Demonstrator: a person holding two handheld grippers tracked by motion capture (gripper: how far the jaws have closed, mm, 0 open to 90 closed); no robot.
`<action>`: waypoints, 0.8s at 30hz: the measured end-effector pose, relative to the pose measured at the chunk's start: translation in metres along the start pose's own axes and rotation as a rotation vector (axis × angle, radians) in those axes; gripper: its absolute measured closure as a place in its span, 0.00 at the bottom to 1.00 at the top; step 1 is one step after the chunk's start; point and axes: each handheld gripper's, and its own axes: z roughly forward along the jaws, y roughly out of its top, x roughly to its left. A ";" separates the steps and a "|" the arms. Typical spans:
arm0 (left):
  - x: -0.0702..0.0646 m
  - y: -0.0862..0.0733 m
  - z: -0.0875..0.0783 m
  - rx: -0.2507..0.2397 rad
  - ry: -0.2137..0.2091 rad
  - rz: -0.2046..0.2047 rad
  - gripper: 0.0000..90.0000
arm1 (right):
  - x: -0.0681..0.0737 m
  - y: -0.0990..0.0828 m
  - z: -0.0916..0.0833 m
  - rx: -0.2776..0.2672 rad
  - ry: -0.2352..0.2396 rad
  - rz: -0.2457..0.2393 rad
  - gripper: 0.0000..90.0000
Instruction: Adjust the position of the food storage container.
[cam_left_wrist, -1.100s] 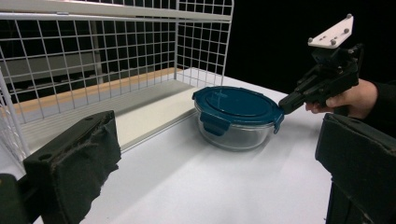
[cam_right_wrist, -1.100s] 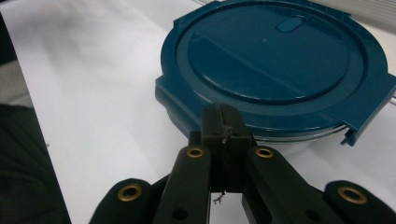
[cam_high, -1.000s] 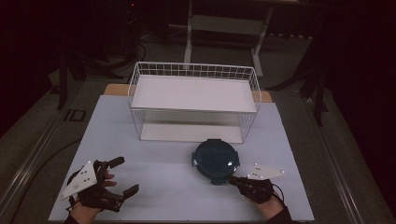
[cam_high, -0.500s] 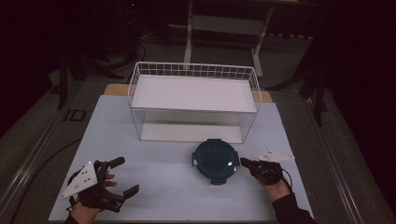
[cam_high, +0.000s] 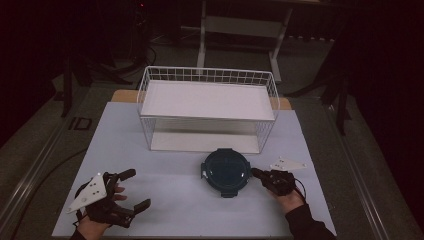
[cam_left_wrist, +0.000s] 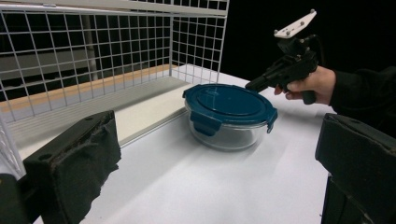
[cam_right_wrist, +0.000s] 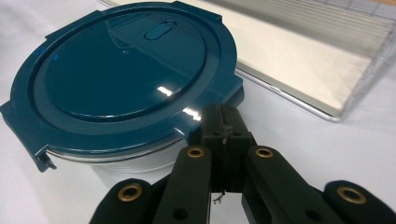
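- The round glass container with its blue lid sat on the white table, just in front of the wire basket.
- The right gripper had its jaws pressed together with nothing between them, its tip at the lid's rim on the container's right side; whether it actually touched the rim was hard to judge.
- The left gripper rested near the table's front left corner, well apart from the container, jaws spread wide and empty.
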 end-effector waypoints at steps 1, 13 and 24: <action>0.000 0.000 0.000 0.000 0.000 0.000 0.00 | 0.001 0.001 0.002 -0.002 0.004 -0.001 1.00; 0.001 -0.001 0.001 0.005 -0.005 -0.006 0.00 | 0.020 0.012 0.021 -0.004 0.063 -0.015 1.00; 0.001 -0.001 0.001 0.010 -0.008 -0.004 0.00 | 0.033 0.020 0.034 -0.005 0.097 -0.030 1.00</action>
